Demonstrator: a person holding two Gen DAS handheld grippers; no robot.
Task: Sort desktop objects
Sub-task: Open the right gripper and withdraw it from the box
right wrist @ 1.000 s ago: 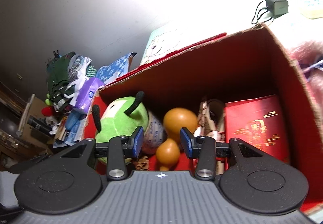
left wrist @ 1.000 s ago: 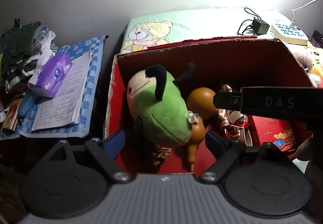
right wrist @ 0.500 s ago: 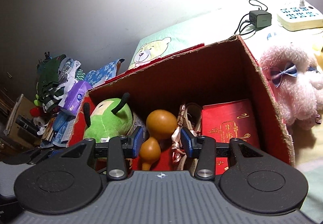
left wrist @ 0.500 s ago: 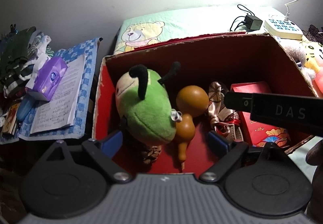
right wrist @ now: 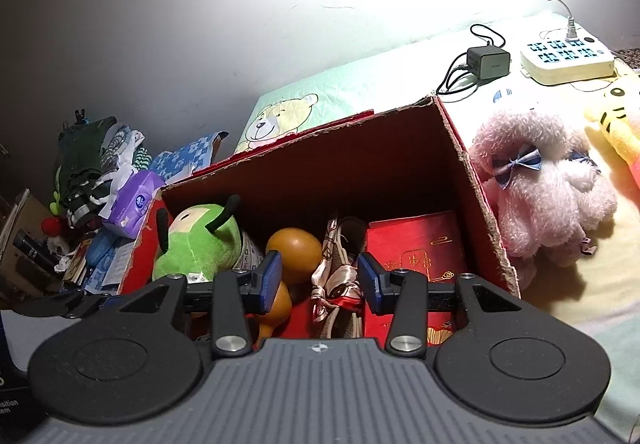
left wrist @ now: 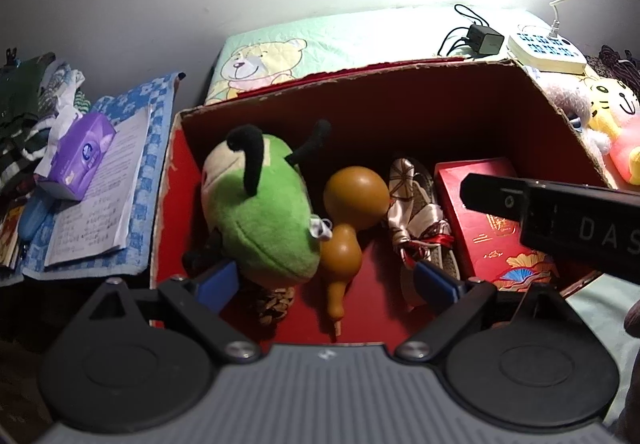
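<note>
- A red cardboard box [right wrist: 472,180] stands on a bed, already holding a green plush toy [left wrist: 260,212], a brown gourd [left wrist: 352,212], a silk-wrapped bundle [left wrist: 416,212] and a flat red gift box [right wrist: 416,244].
- Just outside the box's right wall lies a pink plush dog [right wrist: 552,184], with a yellow plush [right wrist: 620,116] beside it; both appear yet to be sorted.
- The right gripper [right wrist: 320,278] hovers over the box's near edge, jaws moderately apart and empty.
- The left gripper [left wrist: 326,284] hangs above the box interior, jaws wide and empty.
- The step in hand looks like the gap between one drop and the next pick.
- The next move likely calls for swinging the right gripper rightward to the pink dog, opening wider for its soft bulk.
- A charger [right wrist: 488,62] and power strip [right wrist: 568,58] sit behind, well apart.
</note>
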